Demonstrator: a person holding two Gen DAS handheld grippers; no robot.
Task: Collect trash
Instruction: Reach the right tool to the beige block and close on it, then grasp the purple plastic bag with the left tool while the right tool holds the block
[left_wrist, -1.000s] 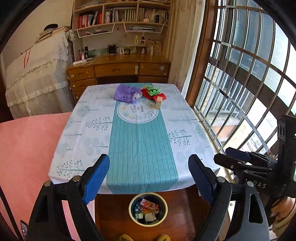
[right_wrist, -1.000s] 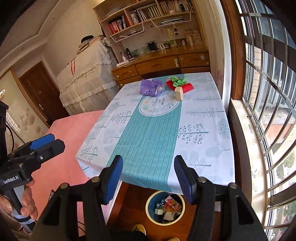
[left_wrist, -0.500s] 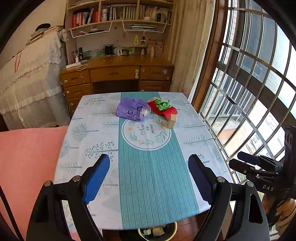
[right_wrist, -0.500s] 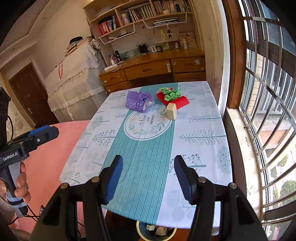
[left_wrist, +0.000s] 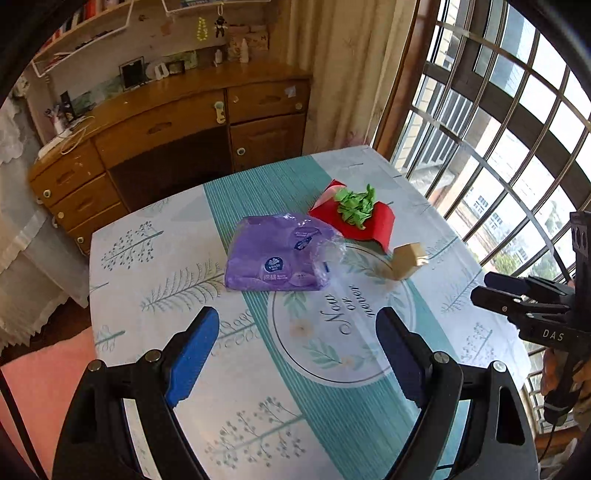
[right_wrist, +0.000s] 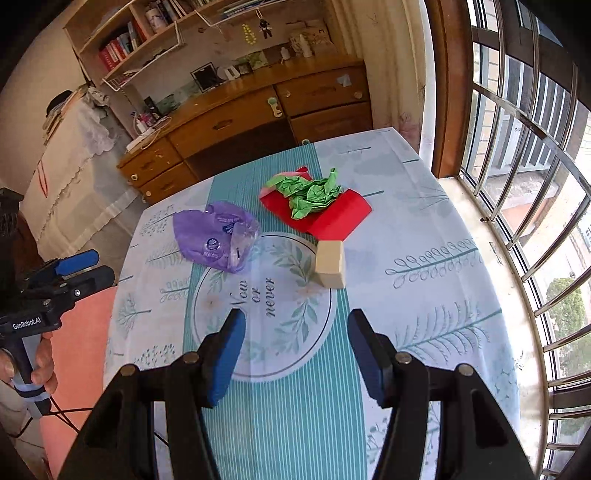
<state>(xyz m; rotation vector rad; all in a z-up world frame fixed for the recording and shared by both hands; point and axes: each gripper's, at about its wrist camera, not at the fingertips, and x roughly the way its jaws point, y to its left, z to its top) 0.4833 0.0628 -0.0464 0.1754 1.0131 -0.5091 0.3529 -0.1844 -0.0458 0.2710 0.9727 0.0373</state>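
A crumpled purple plastic wrapper (left_wrist: 275, 256) (right_wrist: 216, 236) lies near the far end of the table. Beside it is a red paper sheet (left_wrist: 354, 218) (right_wrist: 332, 214) with a green crumpled wad (left_wrist: 356, 208) (right_wrist: 308, 192) on top, and a small beige box (left_wrist: 406, 260) (right_wrist: 330, 264) stands in front of them. My left gripper (left_wrist: 295, 343) hangs open above the cloth just short of the wrapper, nothing between its fingers. My right gripper (right_wrist: 295, 350) is open too, short of the beige box. Each gripper shows at the other view's edge, the right gripper (left_wrist: 524, 299) and the left gripper (right_wrist: 62, 273).
The table (left_wrist: 177, 280) wears a teal-striped cloth with a round print. A wooden desk (left_wrist: 166, 122) and shelves stand behind it, a barred window (right_wrist: 535, 184) runs along the right, a pink surface (right_wrist: 77, 332) lies at the left. A hand (right_wrist: 40, 369) holds the left gripper's handle.
Both grippers have swept forward over the table and lower toward the trash. The bin on the floor by the near edge has dropped out of view. Both openings look unchanged.
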